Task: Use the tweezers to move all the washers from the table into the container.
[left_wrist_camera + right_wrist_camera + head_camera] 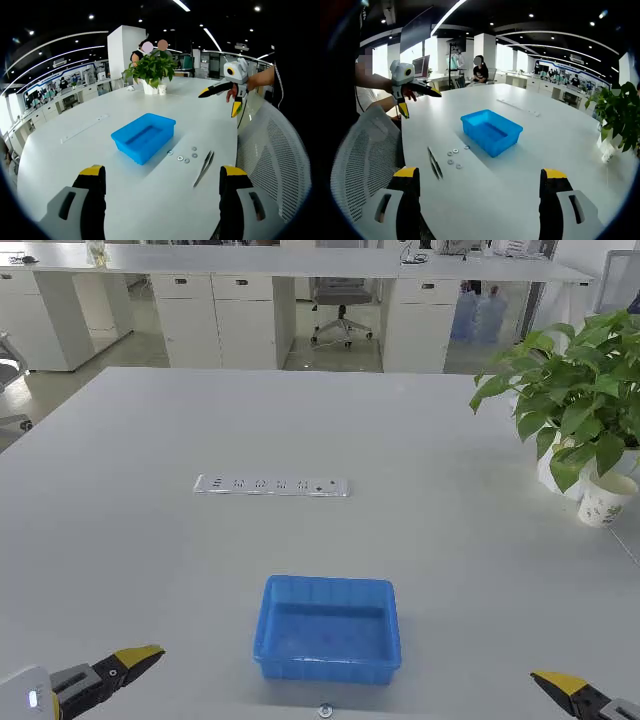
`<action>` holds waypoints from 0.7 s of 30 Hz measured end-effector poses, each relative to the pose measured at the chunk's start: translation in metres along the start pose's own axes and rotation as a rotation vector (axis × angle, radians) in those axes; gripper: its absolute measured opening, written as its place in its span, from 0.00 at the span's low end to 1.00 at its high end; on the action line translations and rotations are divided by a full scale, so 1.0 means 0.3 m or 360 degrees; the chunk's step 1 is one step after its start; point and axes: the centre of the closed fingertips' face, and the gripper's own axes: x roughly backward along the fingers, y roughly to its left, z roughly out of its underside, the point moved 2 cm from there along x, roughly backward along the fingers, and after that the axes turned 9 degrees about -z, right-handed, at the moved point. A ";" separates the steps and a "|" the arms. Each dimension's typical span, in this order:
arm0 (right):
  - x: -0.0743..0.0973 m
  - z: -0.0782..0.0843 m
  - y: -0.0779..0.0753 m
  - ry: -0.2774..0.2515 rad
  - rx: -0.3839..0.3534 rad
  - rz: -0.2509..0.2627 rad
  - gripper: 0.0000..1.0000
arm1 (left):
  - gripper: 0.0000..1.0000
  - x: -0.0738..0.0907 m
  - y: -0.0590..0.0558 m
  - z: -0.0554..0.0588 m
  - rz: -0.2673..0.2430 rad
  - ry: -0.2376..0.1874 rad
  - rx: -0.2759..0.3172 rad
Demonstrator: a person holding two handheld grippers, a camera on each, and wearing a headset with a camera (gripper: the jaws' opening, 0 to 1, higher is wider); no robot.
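Apart, empty: left tongs (162,175), right tongs (480,173). Washers (180,158) loose on surface (150,540), just near of bin (328,628). Tweezers (204,169) flat beside them, by near edge. Risk: clumsy grab skids tweezers off edge, scatters washers.

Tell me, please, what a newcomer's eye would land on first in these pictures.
The bright blue container stands out on the white table. Small washers and the tweezers lie beside it, toward the person. The left gripper and right gripper hover open at either side.
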 end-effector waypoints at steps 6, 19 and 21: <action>-0.001 -0.003 0.000 -0.0004 0.0006 -0.0002 1.00 | 0.99 -0.001 -0.002 -0.003 0.0000 -0.0004 -0.0001; 0.001 -0.002 0.001 -0.0001 0.0010 -0.0002 1.00 | 0.99 0.000 0.002 -0.002 -0.0001 -0.0005 -0.0005; 0.002 -0.003 0.001 -0.0001 0.0010 -0.0002 1.00 | 0.99 0.001 0.002 -0.001 -0.0001 -0.0005 -0.0006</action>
